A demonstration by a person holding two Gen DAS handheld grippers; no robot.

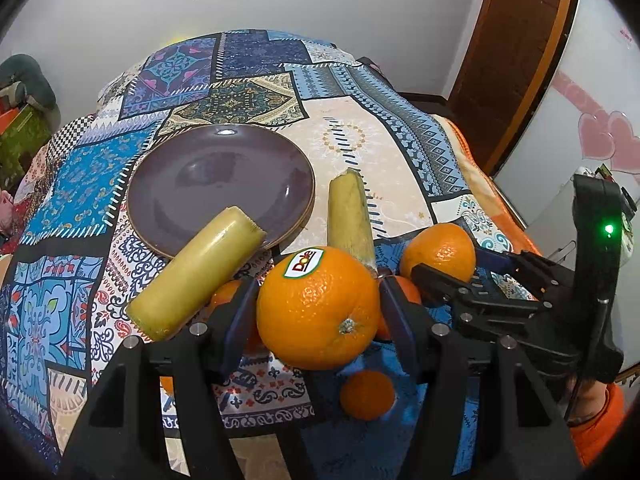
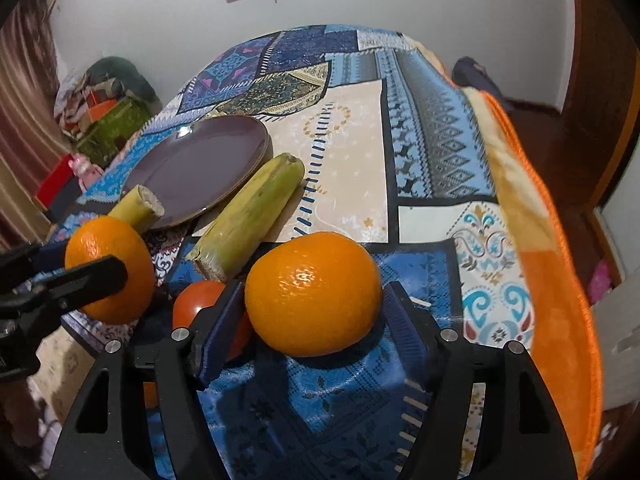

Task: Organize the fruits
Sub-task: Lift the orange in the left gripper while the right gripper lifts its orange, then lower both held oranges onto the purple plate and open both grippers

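Note:
My left gripper [image 1: 318, 308] is shut on a large orange with a Dole sticker [image 1: 316, 308] and holds it above the cloth. My right gripper [image 2: 314, 308] is shut on a second orange [image 2: 314, 294]; that orange also shows in the left wrist view [image 1: 438, 252]. The left gripper's orange shows in the right wrist view [image 2: 110, 270]. An empty purple plate [image 1: 220, 184] lies beyond both; it also shows in the right wrist view [image 2: 200, 168]. Two yellow-green cane pieces lie by the plate, one [image 1: 196, 276] leaning on its rim, one [image 1: 350, 216] to its right.
A small orange [image 1: 367, 394] lies on the cloth under my left gripper. A red tomato [image 2: 200, 304] sits beside my right gripper's left finger. The patchwork cloth [image 2: 352, 168] covers the table; its orange edge [image 2: 560, 264] drops off at the right.

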